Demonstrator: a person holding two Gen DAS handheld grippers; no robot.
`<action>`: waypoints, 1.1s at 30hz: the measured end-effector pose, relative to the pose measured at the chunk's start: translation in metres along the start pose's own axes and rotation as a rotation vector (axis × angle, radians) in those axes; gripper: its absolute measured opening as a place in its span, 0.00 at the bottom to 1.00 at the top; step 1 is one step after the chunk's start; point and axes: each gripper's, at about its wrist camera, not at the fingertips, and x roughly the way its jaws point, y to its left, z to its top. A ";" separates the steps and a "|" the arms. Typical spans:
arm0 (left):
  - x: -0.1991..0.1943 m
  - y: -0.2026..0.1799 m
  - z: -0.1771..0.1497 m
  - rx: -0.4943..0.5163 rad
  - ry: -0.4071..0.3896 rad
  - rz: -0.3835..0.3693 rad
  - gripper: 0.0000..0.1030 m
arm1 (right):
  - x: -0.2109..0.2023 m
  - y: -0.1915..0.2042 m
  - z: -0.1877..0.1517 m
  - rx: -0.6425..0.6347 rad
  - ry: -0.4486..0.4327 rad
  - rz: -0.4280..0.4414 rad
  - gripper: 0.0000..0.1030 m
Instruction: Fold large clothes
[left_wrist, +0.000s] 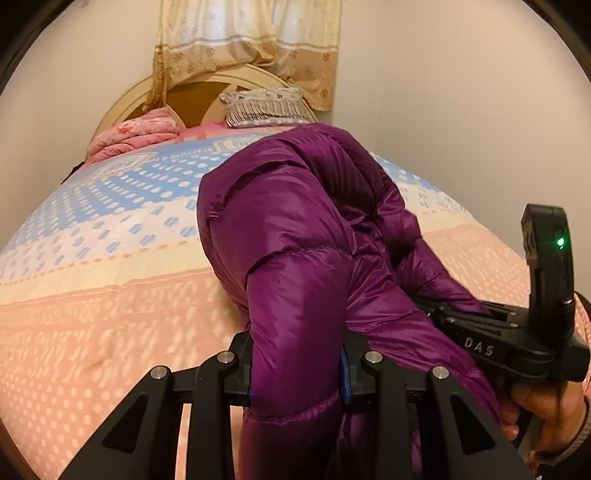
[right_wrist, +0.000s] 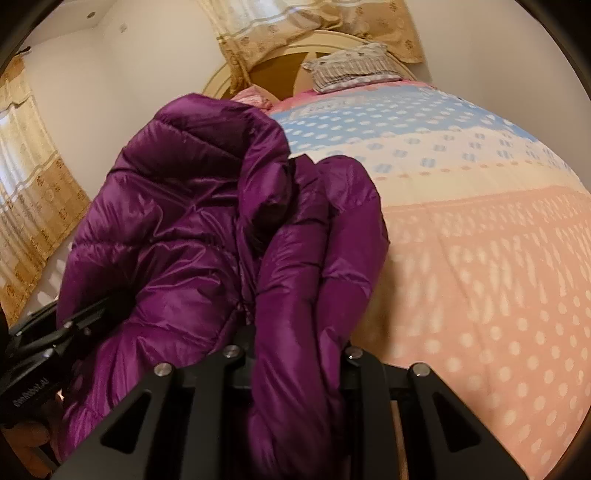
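A shiny purple down jacket (left_wrist: 295, 236) hangs bunched above the bed, held up by both grippers. My left gripper (left_wrist: 295, 373) is shut on a thick fold of the jacket, with the fabric pinched between its blue-padded fingers. My right gripper (right_wrist: 295, 354) is shut on another fold of the same jacket (right_wrist: 207, 229). In the left wrist view the right gripper's black body (left_wrist: 517, 332) sits at the right, close beside the jacket. In the right wrist view the left gripper's body (right_wrist: 40, 354) shows at the lower left, partly under fabric.
The bed (left_wrist: 92, 314) has a pink, cream and blue dotted cover. A pink folded quilt (left_wrist: 136, 136) and a patterned pillow (left_wrist: 266, 107) lie at the headboard. Beige curtains (left_wrist: 251, 40) hang behind. White walls stand on both sides.
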 end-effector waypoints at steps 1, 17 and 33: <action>-0.005 0.005 0.000 -0.002 -0.003 0.004 0.31 | 0.000 0.007 0.000 -0.008 -0.001 0.008 0.23; -0.084 0.114 -0.008 -0.088 -0.101 0.184 0.31 | 0.020 0.139 0.012 -0.196 0.001 0.152 0.23; -0.116 0.198 -0.051 -0.214 -0.100 0.296 0.31 | 0.079 0.208 0.014 -0.330 0.082 0.244 0.23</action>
